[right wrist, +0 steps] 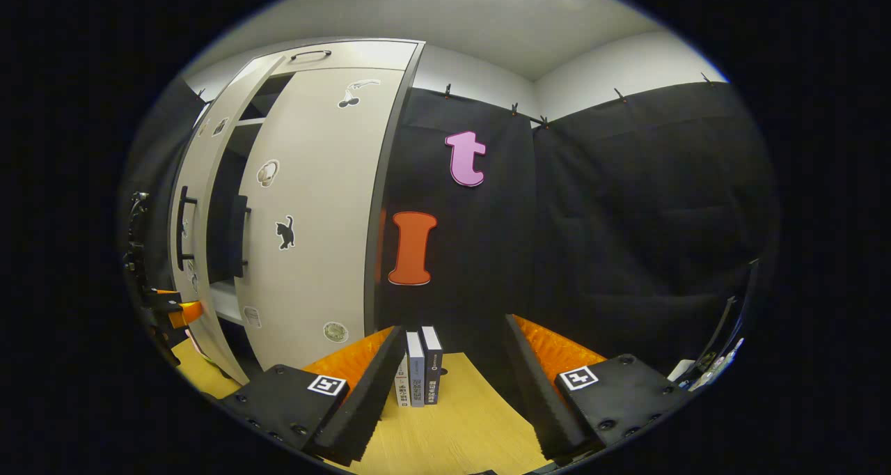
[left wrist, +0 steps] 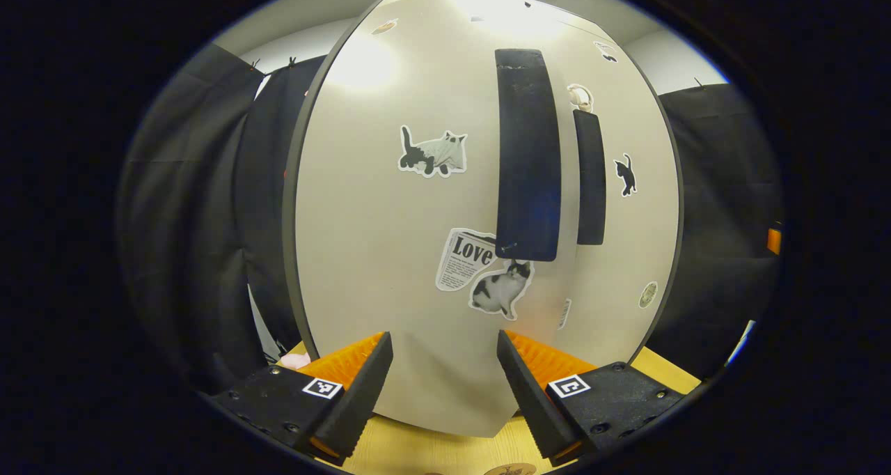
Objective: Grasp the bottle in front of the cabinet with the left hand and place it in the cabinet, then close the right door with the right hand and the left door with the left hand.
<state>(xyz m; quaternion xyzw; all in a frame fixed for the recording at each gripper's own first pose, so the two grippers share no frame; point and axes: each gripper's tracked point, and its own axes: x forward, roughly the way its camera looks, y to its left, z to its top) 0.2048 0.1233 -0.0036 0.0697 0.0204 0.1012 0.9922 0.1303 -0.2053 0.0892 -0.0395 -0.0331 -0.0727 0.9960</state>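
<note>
In the left gripper view, the left gripper (left wrist: 445,384) faces the left door (left wrist: 418,217) of the cabinet from close up, its fingers spread wide with nothing between them. The door is nearly closed but stands a little proud of the right door (left wrist: 626,203), and the two dark vertical handles (left wrist: 527,154) sit side by side at the seam. The step in hand looks like the last one, closing the left door. The next move calls for a steady forward push on the door face, near the handle edge, until it sits flush with its neighbour. The bottle is not to be seen; by this judgement it is already inside the cabinet. One sticker (left wrist: 465,258), cut like a newspaper clipping, reads "Love"; its smaller print is too fine to read. Cat stickers sit around it.

In the right gripper view, the right gripper (right wrist: 452,391) is held back to the cabinet's (right wrist: 390,182) side over the wooden table (right wrist: 459,433), fingers wide apart and empty. The right door (right wrist: 320,210) appears shut, while a dark gap shows beside it at the left door. The left gripper's orange finger (right wrist: 182,313) shows low by that door. Three books (right wrist: 418,370) stand upright on the table; their spine lettering is too small to read.
</note>
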